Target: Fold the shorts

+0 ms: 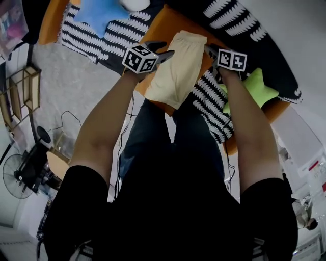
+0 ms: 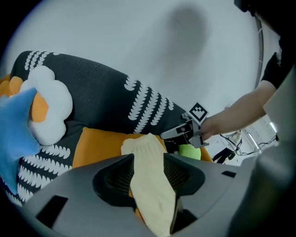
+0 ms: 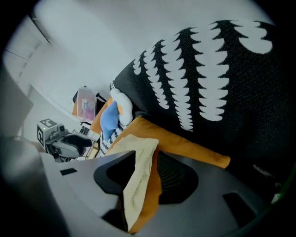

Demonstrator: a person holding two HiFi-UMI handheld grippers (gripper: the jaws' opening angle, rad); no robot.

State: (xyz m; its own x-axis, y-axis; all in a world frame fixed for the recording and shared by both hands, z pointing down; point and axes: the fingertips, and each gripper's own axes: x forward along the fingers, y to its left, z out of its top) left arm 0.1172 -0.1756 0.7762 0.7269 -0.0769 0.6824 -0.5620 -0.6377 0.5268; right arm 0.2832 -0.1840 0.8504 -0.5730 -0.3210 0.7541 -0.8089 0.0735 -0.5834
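The pale yellow shorts lie folded into a long strip on an orange cushion. My left gripper sits at the strip's left edge and my right gripper at its upper right corner. In the left gripper view the shorts run between the wide jaws of the left gripper, which stands open. In the right gripper view the right gripper is open too. The cloth edge rests against one jaw, and orange cushion shows in the gap beside the other.
The cushion rests on a black sofa with white leaf pattern. A green star cushion lies at the right, a blue one at the upper left, a white flower cushion beside it. A fan and cables are on the floor.
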